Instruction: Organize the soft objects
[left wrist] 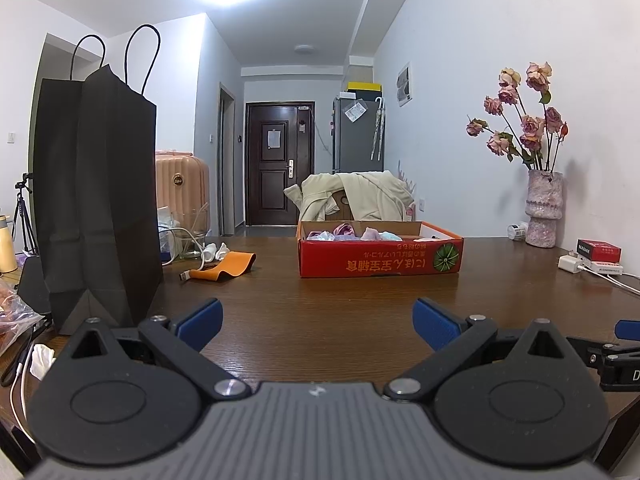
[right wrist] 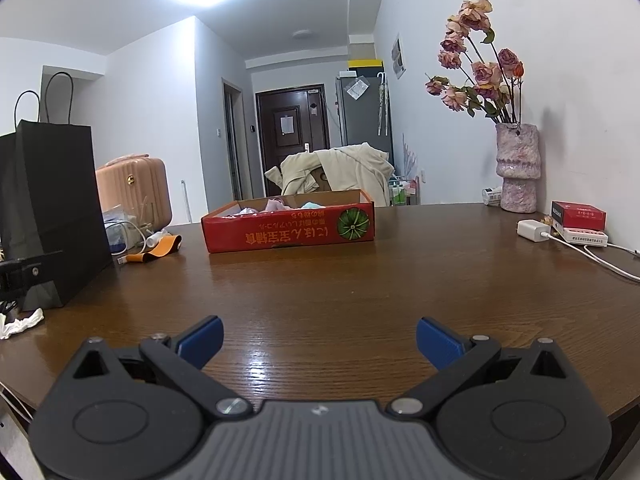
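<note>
A shallow red cardboard box [left wrist: 380,258] sits on the far side of the brown wooden table [left wrist: 320,312]; it also shows in the right wrist view [right wrist: 288,232]. Soft pastel items [left wrist: 352,233] in pink, purple and light blue lie inside it, partly hidden by its wall; they also show in the right wrist view [right wrist: 280,205]. My left gripper [left wrist: 318,322] is open and empty near the table's front edge. My right gripper [right wrist: 320,342] is open and empty, low over the front of the table, to the right of the left one.
A tall black paper bag [left wrist: 96,192] stands at the left. An orange strap [left wrist: 228,266], cables and a glass lie beside it. A pink vase of dried roses [left wrist: 542,212], a red packet [left wrist: 598,249] and a white charger [right wrist: 532,230] sit at the right.
</note>
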Motion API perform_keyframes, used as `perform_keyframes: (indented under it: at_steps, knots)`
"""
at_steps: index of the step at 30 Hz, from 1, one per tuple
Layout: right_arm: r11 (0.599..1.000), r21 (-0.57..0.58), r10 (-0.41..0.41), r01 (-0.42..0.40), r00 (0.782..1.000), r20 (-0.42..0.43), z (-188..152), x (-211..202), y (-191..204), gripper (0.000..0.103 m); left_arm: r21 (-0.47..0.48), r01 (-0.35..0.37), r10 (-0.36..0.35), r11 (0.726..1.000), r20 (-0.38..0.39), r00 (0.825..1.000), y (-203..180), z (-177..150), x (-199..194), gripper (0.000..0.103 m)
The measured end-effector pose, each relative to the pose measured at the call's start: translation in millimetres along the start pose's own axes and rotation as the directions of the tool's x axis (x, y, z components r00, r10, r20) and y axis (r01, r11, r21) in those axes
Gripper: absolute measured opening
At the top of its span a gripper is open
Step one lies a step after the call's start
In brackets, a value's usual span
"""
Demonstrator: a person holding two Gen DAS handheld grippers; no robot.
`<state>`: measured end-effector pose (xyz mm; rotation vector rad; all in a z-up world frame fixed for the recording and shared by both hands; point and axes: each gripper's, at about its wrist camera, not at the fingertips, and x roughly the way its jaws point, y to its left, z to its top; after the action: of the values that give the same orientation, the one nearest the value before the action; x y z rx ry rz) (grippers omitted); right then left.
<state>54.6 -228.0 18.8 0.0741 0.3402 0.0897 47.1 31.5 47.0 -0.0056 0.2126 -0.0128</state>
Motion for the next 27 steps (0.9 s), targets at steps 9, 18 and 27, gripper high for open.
perform_keyframes:
  at_steps: [9, 18, 27]
  knots:
    - [1.0, 0.001, 0.002, -0.002, 1.0, -0.002, 0.6, 0.5, 0.3, 0.103, 0.002, 0.003, -0.003, 1.0, 0.001, 1.0, 0.7, -0.3, -0.2, 0.103]
    - [1.0, -0.001, 0.007, -0.007, 1.0, -0.008, -0.3, 1.4, 0.5, 0.103, 0.003, 0.003, -0.003, 1.0, 0.002, 1.0, 0.4, -0.2, -0.4, 0.103]
    - [1.0, -0.001, 0.008, -0.008, 1.0, -0.007, -0.5, 1.5, 0.7, 0.103, 0.003, 0.002, -0.002, 1.0, 0.002, 1.0, 0.2, -0.1, -0.6, 0.103]
